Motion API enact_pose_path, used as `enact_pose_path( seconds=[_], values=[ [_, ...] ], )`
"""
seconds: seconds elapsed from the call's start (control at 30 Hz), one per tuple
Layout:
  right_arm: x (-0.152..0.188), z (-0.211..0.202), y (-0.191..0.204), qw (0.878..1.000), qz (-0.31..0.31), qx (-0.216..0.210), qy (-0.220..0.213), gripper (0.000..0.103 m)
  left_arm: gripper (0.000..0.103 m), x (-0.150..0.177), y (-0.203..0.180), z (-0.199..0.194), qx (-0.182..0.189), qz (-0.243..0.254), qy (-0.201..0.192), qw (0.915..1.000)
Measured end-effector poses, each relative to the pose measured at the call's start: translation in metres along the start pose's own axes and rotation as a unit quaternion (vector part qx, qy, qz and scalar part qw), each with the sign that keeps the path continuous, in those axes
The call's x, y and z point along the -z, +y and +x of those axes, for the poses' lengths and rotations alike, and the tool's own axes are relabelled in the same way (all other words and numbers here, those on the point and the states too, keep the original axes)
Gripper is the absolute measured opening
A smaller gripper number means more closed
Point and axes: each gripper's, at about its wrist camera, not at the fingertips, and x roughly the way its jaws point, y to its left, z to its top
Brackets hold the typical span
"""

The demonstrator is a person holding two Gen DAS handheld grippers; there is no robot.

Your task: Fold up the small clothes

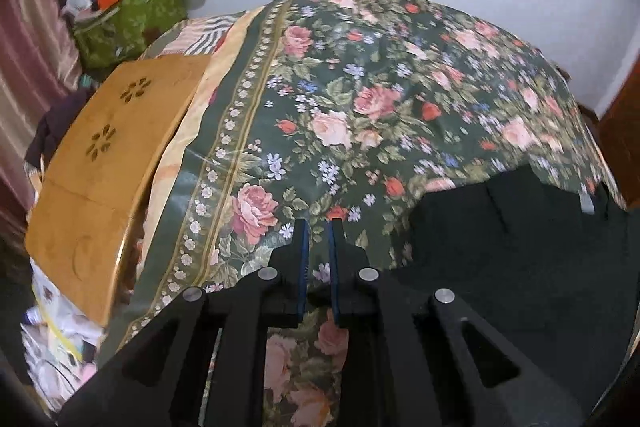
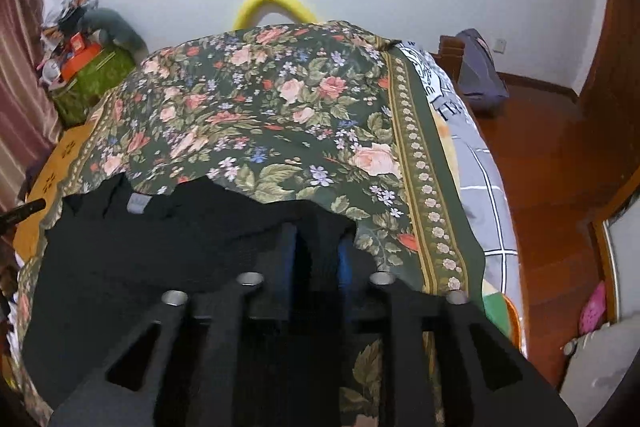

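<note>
Black fabric garment (image 2: 160, 259) lies flat on the dark green floral bedspread (image 1: 360, 99), near edge of bed. Left gripper (image 1: 318, 227): blue-padded fingers slightly apart, nothing between them, over bedspread just left of garment. Right gripper (image 2: 318, 239): fingers pinching a fold of garment's right edge.

A garment (image 2: 168, 247) lies on the spread (image 1: 360, 115) that covers the bed, directly under and ahead of the right gripper (image 2: 318, 239) and to the right of the left gripper (image 1: 318, 227), which stands over bare spread. A wooden board (image 1: 104, 167) lies at the bed's edge, left of the left gripper. Farther ahead and left, a heaped box (image 1: 124, 23) sits by the wall. To the right of the right gripper, a bag (image 2: 480, 75) rests on the floor (image 2: 560, 167) beside the bed.
</note>
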Motion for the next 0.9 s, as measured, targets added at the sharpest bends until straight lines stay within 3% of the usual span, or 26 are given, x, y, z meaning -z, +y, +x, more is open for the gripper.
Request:
enact_pose_path(
  seconds=[0.07,0.13,0.2,0.27,0.4,0.6,0.7,0.77,0.83,0.9],
  values=[
    [0.001,-0.016,0.007,1.0,-0.018,0.001,-0.024,0.062,0.018,0.006,-0.008,-0.008,0.003,0.023,0.003,0.9997],
    [0.006,-0.032,0.013,0.999,-0.033,0.0,-0.034,0.073,0.055,0.017,-0.015,-0.017,0.013,0.045,0.01,0.9989],
    [0.013,-0.041,0.018,0.999,-0.042,-0.007,-0.031,0.08,0.072,0.03,-0.02,-0.027,0.02,0.062,0.005,0.9979],
    [0.024,-0.048,0.023,0.998,-0.056,-0.011,-0.02,0.08,0.075,0.045,-0.026,-0.036,0.016,0.084,0.003,0.9964],
    [0.051,-0.056,0.028,0.997,-0.077,-0.007,0.01,0.08,0.081,0.076,-0.036,-0.041,0.016,0.111,0.04,0.9929],
    [0.107,-0.063,0.025,0.996,-0.055,-0.027,0.057,0.08,0.083,0.122,-0.031,-0.046,0.052,0.085,0.076,0.9921],
    [0.128,-0.064,0.026,0.996,-0.041,-0.043,0.074,0.08,0.082,0.137,-0.024,-0.047,0.092,0.037,0.095,0.9905],
    [0.136,-0.065,0.029,0.995,-0.034,-0.048,0.08,0.08,0.072,0.139,-0.024,-0.048,0.115,0.019,0.106,0.9876],
    [0.141,-0.066,0.031,0.995,-0.024,-0.058,0.08,0.08,0.038,0.141,-0.026,-0.05,0.152,-0.002,0.114,0.9818],
    [0.145,-0.069,0.031,0.995,-0.011,-0.067,0.078,0.08,0.016,0.143,-0.036,-0.057,0.161,0.006,0.114,0.9803]
  ],
)
